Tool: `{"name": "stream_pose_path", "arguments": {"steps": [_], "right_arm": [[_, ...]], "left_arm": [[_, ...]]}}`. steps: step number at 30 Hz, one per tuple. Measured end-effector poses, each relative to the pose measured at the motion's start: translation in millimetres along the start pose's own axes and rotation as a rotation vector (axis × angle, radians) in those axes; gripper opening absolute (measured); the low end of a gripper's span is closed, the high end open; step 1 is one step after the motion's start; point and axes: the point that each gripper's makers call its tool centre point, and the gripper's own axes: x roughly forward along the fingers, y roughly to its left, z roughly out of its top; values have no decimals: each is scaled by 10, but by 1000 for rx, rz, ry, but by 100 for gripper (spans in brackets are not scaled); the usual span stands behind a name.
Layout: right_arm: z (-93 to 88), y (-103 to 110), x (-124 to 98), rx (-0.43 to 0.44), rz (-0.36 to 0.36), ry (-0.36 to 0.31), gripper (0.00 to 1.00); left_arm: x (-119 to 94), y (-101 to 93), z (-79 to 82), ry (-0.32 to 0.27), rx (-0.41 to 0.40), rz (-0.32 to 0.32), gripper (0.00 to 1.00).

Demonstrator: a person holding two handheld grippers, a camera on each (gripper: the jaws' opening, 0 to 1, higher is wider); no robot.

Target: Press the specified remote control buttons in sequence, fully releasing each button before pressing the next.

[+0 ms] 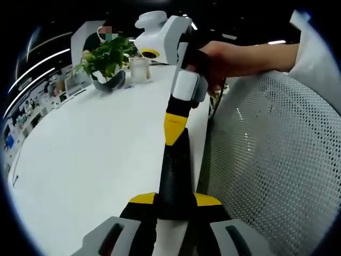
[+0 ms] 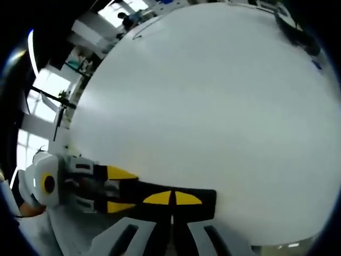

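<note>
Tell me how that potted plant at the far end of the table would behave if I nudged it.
The potted plant probably slides rather than tips: its dark pot looks low and rounded, and the table is smooth. The leaves look floppy, so pushing there would likely bend stems only. It stands close to a glass and could knock it.

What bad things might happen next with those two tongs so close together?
1. The right tongs sit between the jaws of the left tongs, so they might bump or snag when pulled apart.
2. A big swing could knock the glass or the plant at the far end of the table.
</note>
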Motion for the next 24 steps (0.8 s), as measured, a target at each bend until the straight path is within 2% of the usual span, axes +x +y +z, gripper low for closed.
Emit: {"name": "stream_pose_path", "arguments": {"steps": [5, 15, 17, 20, 21, 24], "right_arm": [[3, -16, 2, 10, 3, -6, 0], [14, -47, 8, 85, 33, -3, 0], [13, -55, 8, 105, 48, -5, 0], [18, -38, -10, 142, 110, -35, 0], [15, -40, -13, 174, 120, -24, 0], [27, -40, -10, 171, 125, -11, 0]], "left_arm": [[6, 0, -2, -2, 0, 2, 24], [15, 3, 0, 0, 2, 0, 24], [18, 4, -1, 0, 2, 0, 24], [20, 6, 0, 0, 1, 2, 24], [21, 7, 0, 1, 1, 3, 24], [22, 13, 1, 5, 0, 3, 24]]}}
